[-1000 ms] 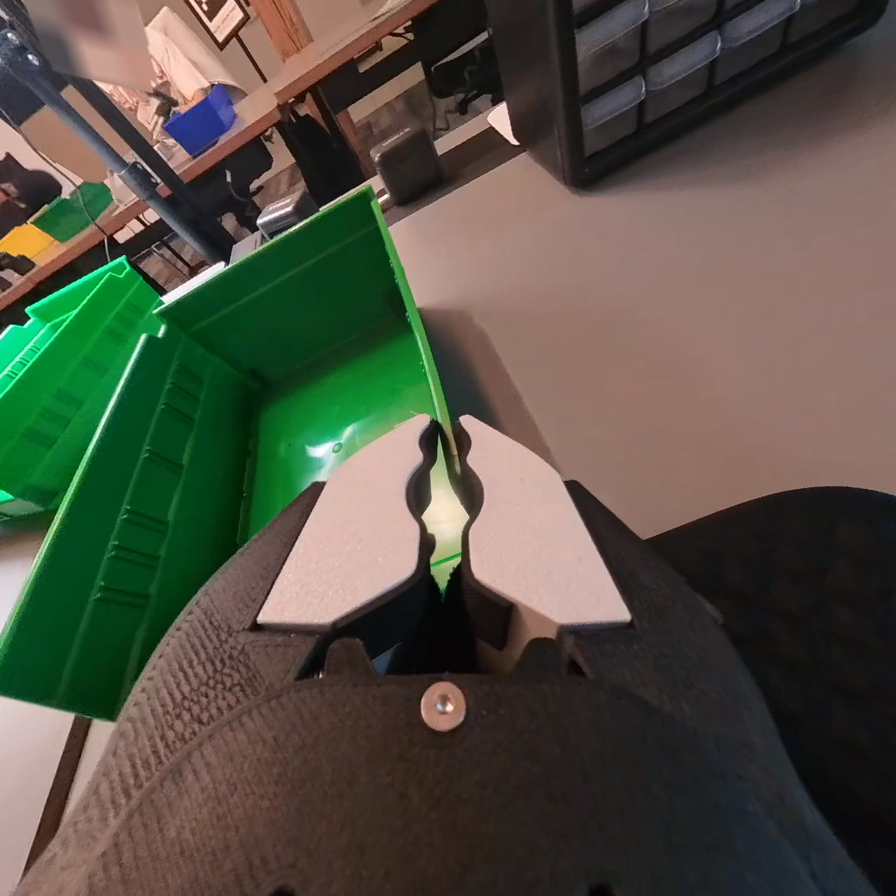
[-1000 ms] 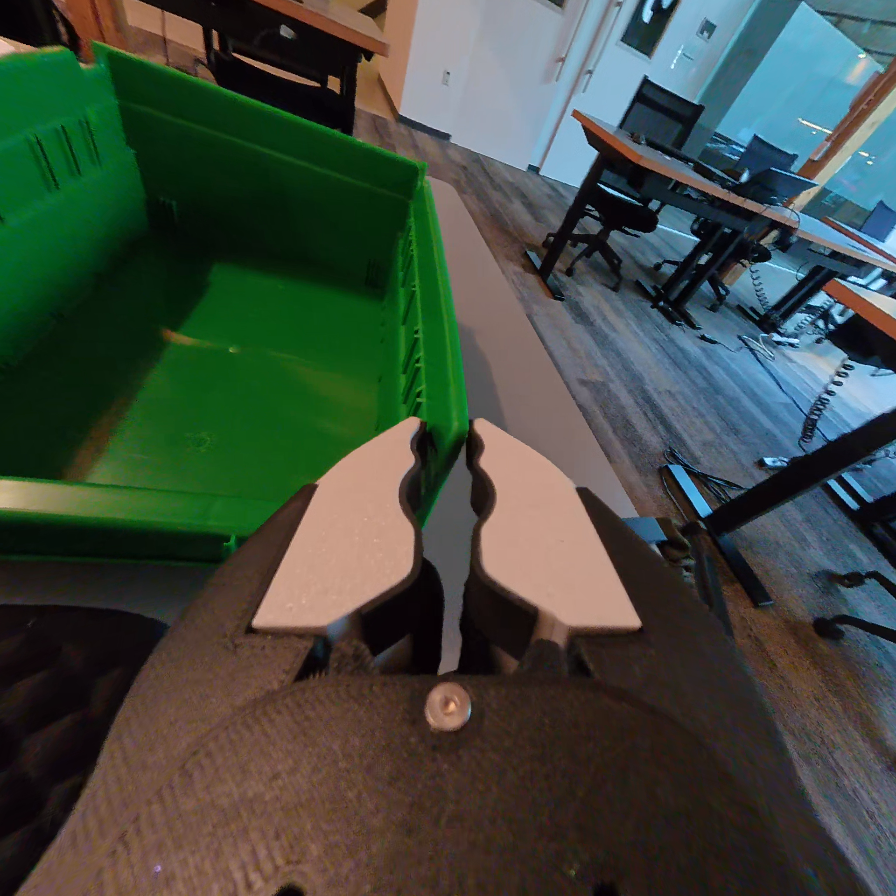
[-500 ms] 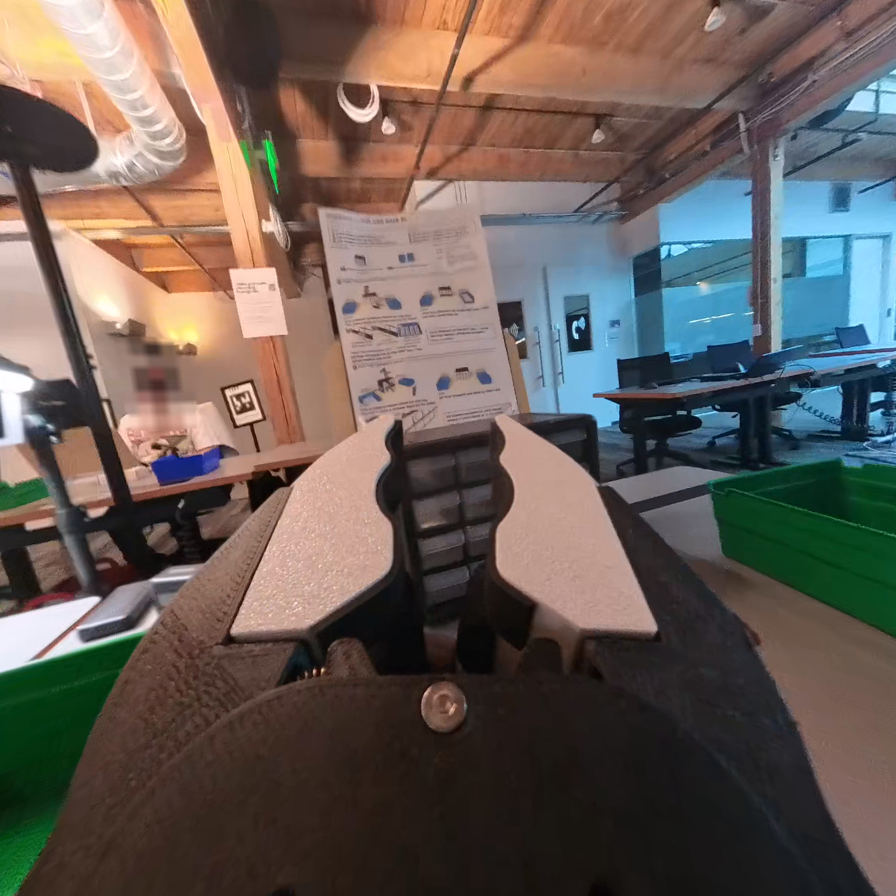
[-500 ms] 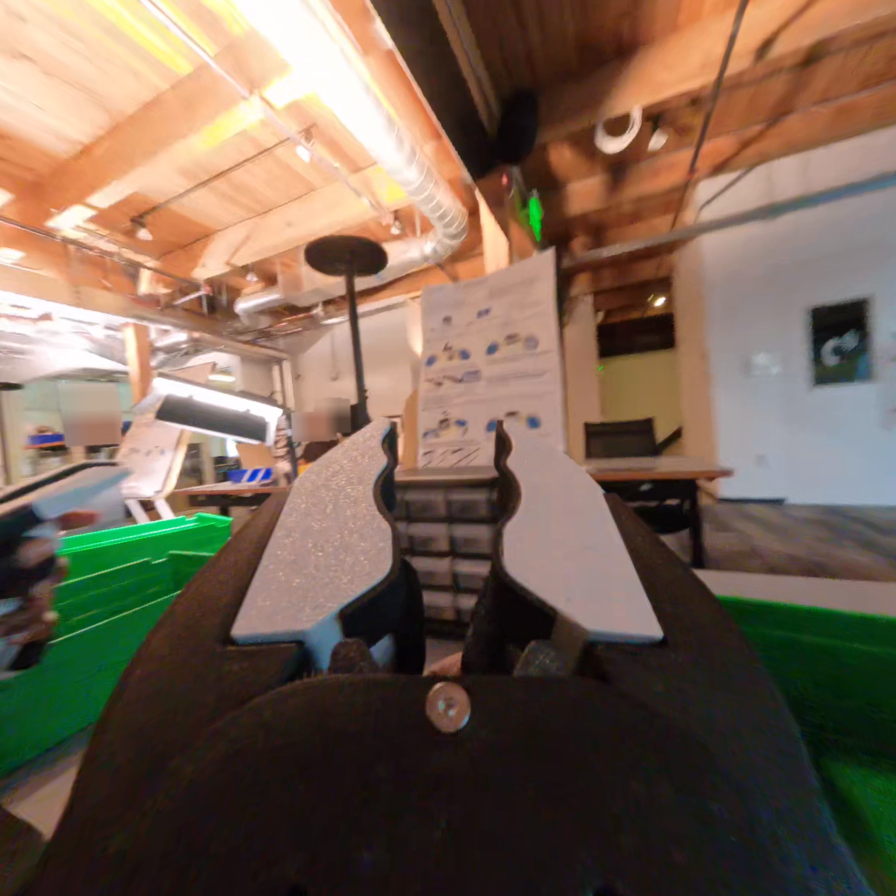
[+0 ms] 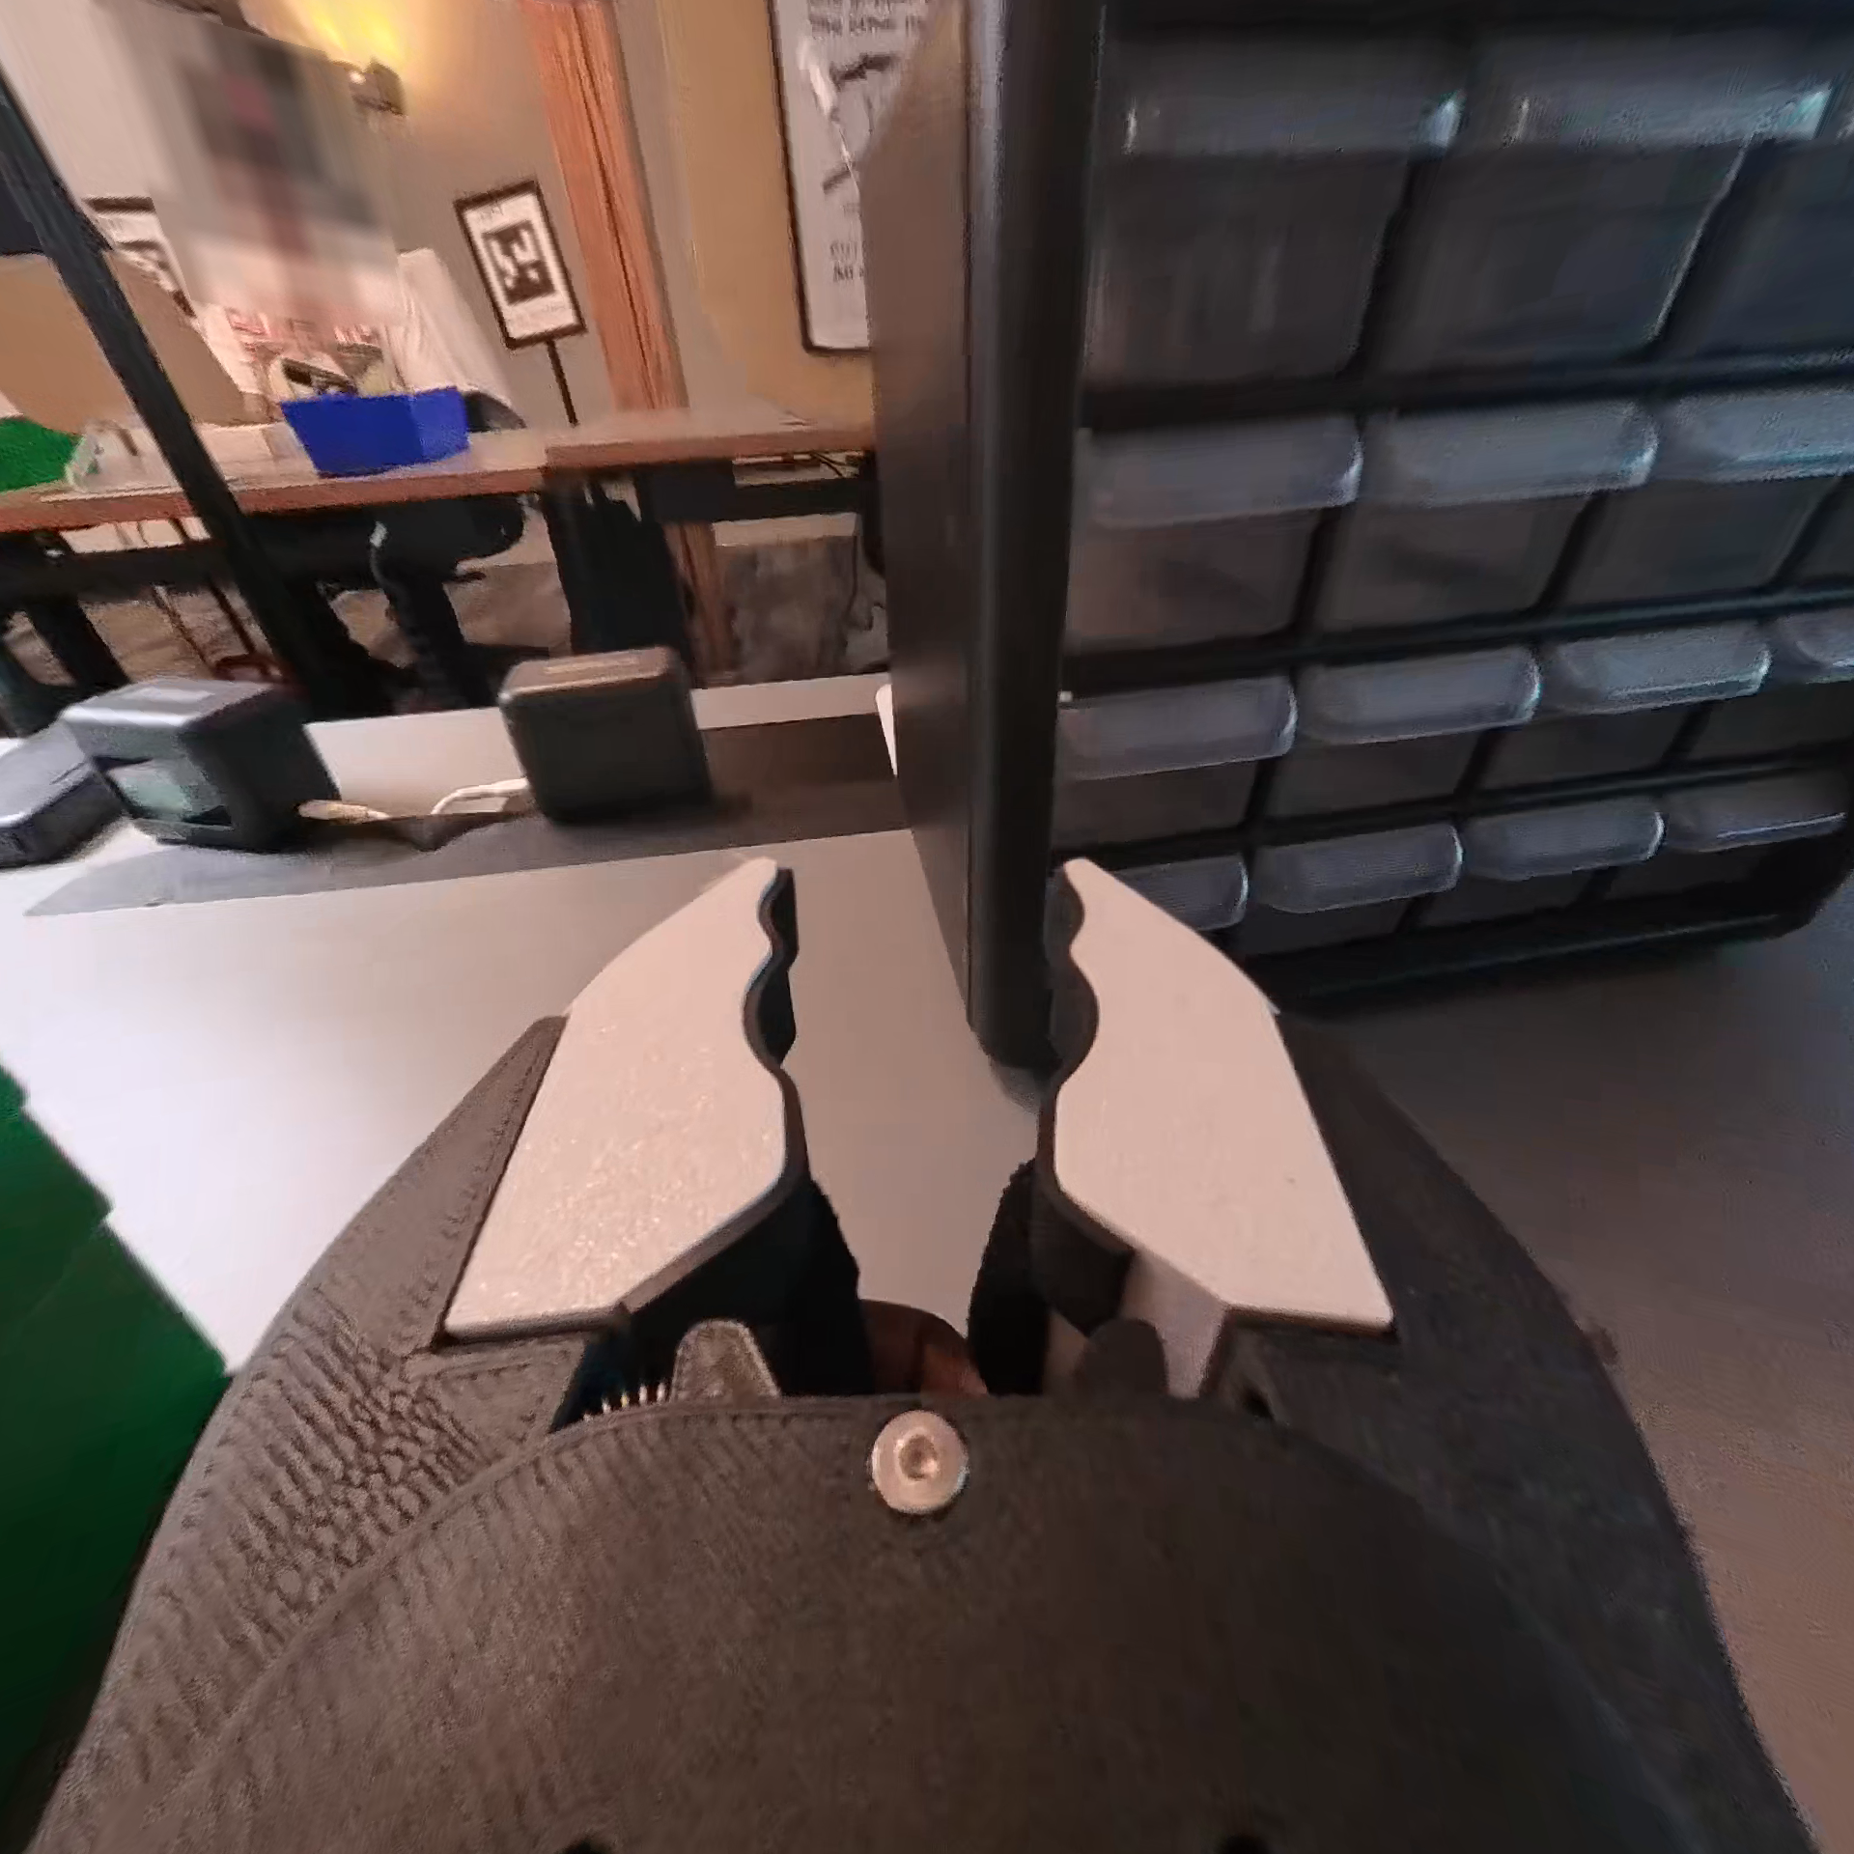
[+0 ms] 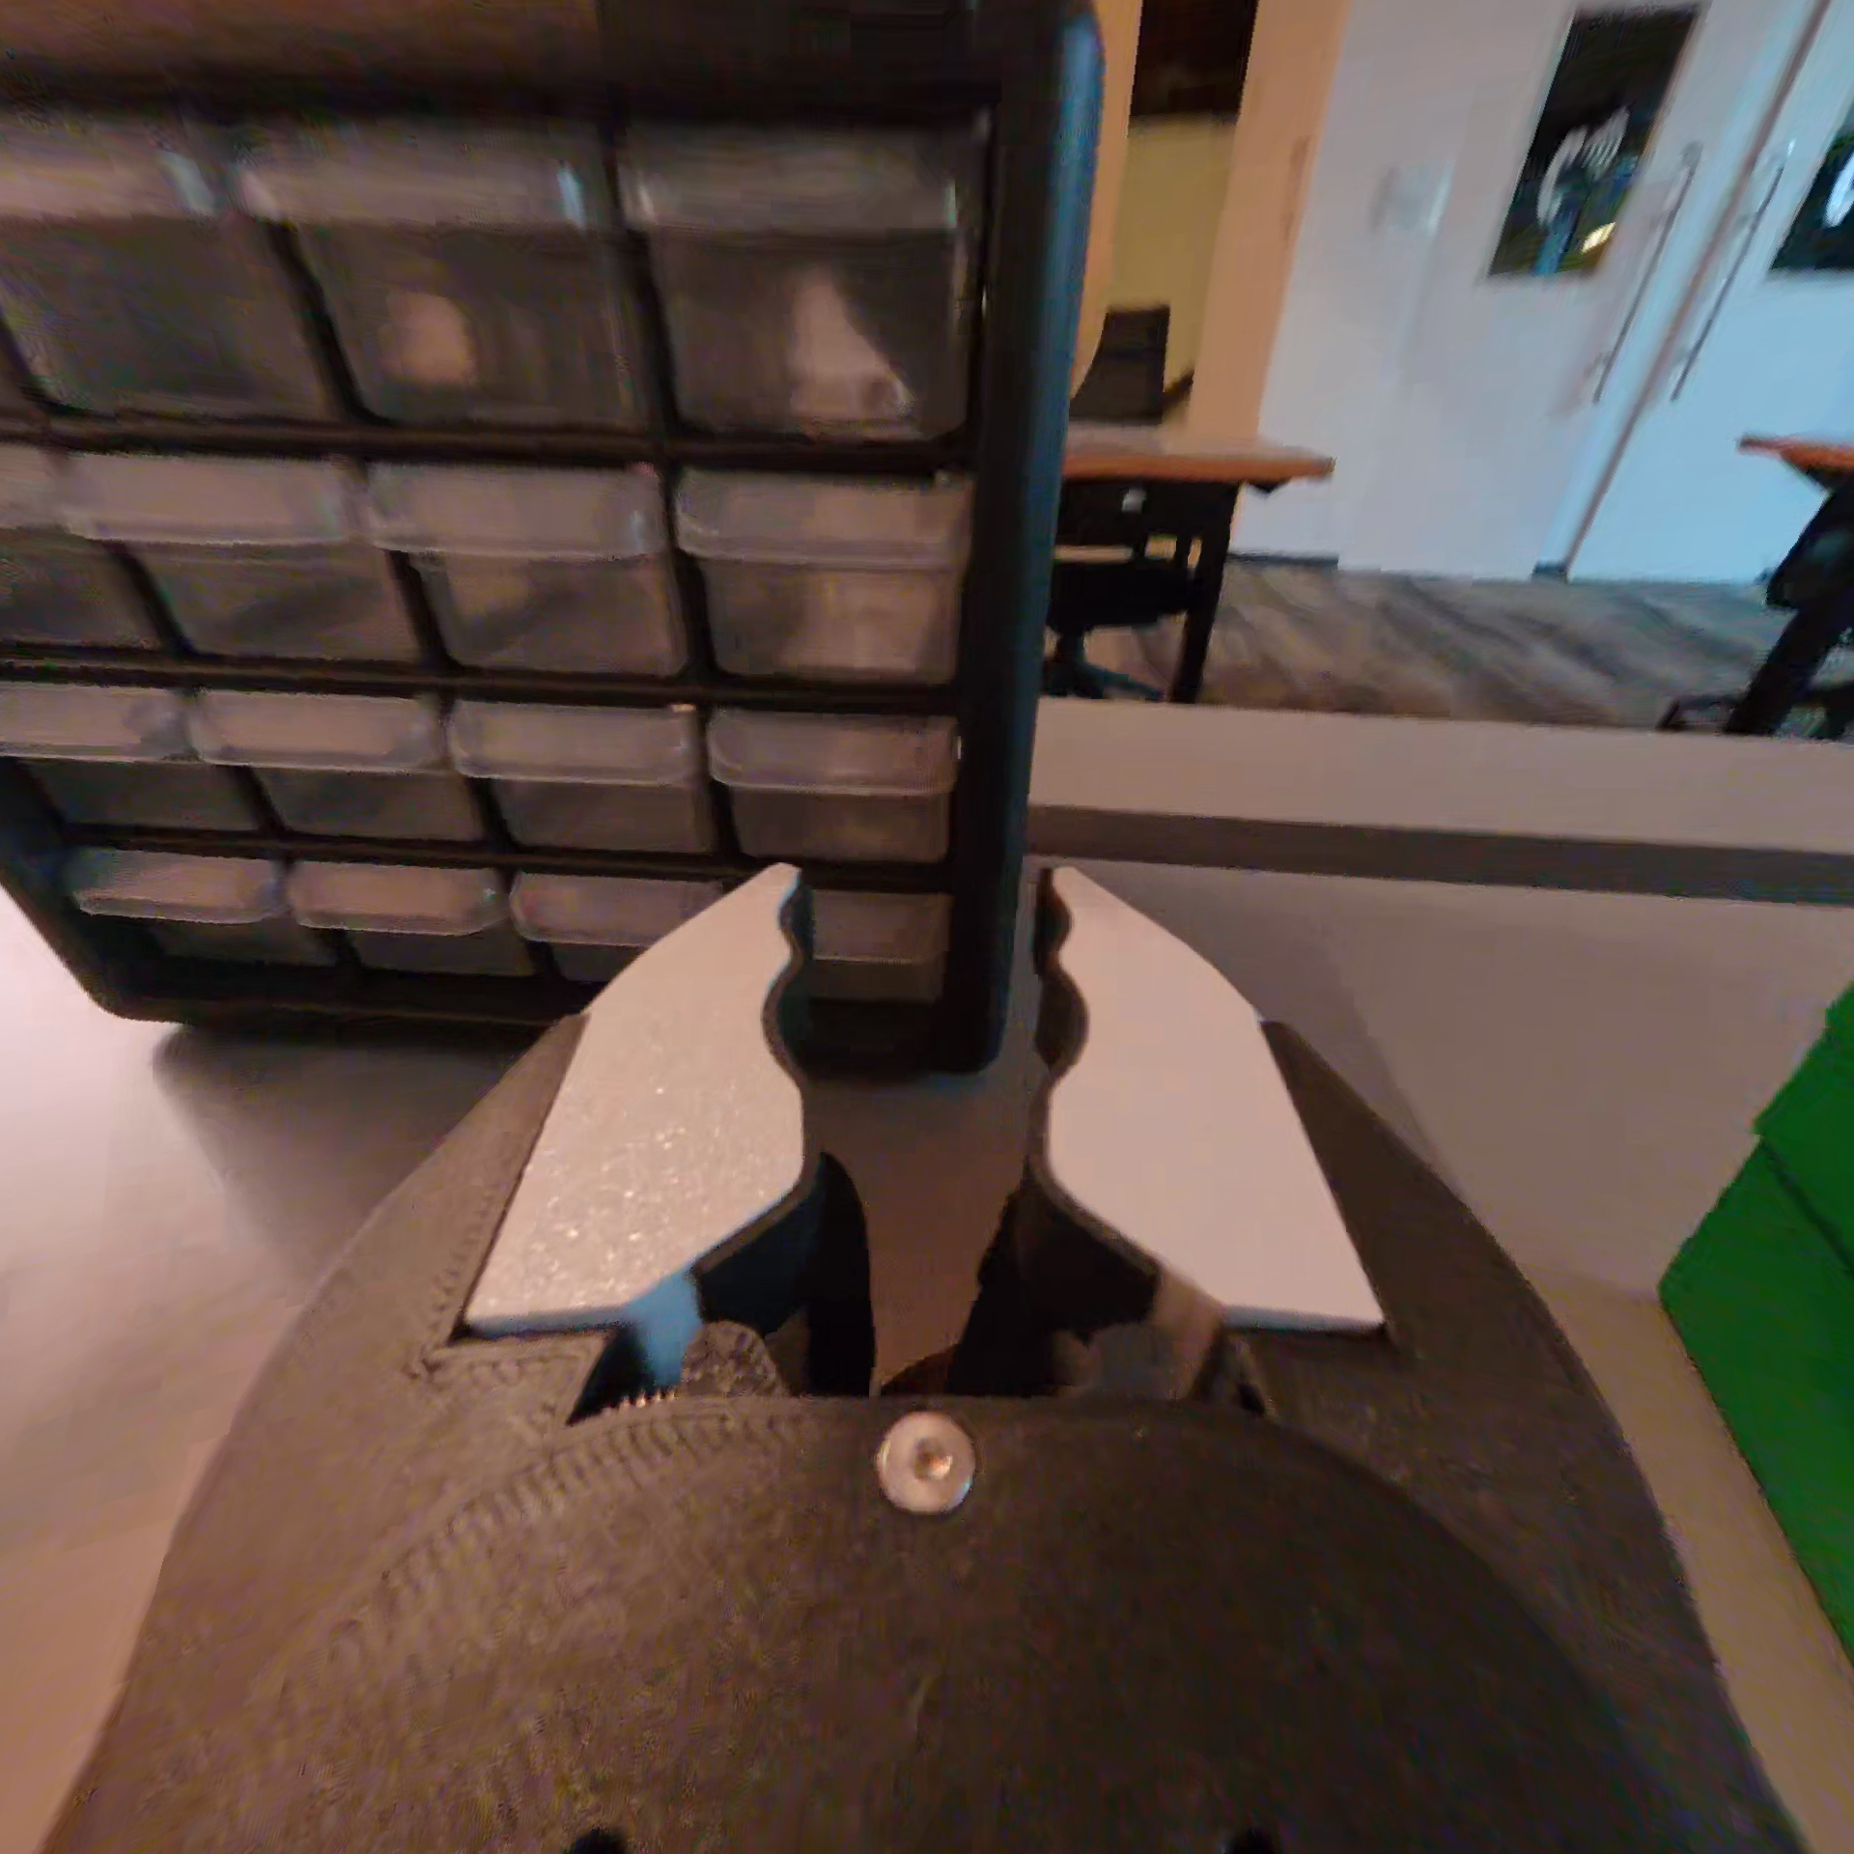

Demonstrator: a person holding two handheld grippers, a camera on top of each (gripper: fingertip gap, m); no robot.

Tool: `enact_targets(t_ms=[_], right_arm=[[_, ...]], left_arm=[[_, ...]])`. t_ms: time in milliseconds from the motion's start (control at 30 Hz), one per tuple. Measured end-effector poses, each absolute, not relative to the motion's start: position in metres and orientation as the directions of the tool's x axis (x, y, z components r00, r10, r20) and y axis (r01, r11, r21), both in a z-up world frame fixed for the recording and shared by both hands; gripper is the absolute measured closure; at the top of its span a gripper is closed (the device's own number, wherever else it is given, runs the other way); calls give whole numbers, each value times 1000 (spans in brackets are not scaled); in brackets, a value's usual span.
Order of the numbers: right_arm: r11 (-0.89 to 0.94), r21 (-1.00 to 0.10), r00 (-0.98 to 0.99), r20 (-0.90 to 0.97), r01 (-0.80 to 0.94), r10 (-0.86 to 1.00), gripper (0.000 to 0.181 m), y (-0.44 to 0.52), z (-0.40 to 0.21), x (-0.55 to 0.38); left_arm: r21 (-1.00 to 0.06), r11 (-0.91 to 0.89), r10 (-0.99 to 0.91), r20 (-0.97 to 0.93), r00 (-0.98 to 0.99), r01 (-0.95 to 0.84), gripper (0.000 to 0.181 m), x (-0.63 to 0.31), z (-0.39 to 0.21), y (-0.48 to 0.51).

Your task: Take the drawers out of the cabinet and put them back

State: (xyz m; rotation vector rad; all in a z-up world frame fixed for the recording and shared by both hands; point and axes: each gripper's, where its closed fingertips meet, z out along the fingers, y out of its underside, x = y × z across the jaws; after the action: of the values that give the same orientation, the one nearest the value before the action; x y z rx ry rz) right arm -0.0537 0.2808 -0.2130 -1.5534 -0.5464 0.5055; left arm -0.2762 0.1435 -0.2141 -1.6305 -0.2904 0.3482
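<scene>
A black cabinet [image 5: 1013, 502] with several rows of small clear drawers [image 5: 1194, 522] stands on the grey table [image 5: 251, 1013]. In the left wrist view I face its front left corner. My left gripper [image 5: 918, 883] is open and empty, its jaws on either side of that corner post's foot. The right wrist view shows the cabinet [image 6: 1033, 502] and its drawers [image 6: 823, 572] from the front right corner. My right gripper [image 6: 918, 888] is open and empty, its jaws on either side of the right corner post's foot. All drawers in view sit in their slots.
A green bin edge [image 5: 70, 1304] lies at my left, another green bin [image 6: 1766, 1234] at my right. Two dark boxes [image 5: 602, 732] [image 5: 201, 757] with a cable sit at the table's far left edge. Desks and chairs stand beyond.
Both grippers let go of the green bins' walls, swung up and round, and came close to the cabinet's front corners. Both jaws have opened wider.
</scene>
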Motion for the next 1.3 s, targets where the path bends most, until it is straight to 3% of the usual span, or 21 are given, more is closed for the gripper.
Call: enact_targets(t_ms=[100, 300, 433, 533, 1300], right_arm=[[-96, -994, 768, -25, 48, 640, 132, 297, -219, -61], [-167, -984, 726, -68, 65, 684, 144, 318, -227, -76], [-160, -981, 741, -25, 111, 670, 144, 322, -231, -78], [-173, -982, 779, -50, 75, 625, 163, 325, -229, -69], [-87, -980, 763, 85, 182, 641, 163, 249, -230, -22]], left_arm=[[-993, -108, 351, -91, 932, -56, 133, -274, -215, 155], [-959, -260, 289, -187, 939, -111, 132, -273, -234, 180], [-945, -278, 284, -251, 925, -172, 154, -272, -234, 187], [-955, -260, 292, -216, 932, -140, 161, -274, -233, 184], [-957, -250, 223, -202, 954, -144, 160, -221, -233, 102]])
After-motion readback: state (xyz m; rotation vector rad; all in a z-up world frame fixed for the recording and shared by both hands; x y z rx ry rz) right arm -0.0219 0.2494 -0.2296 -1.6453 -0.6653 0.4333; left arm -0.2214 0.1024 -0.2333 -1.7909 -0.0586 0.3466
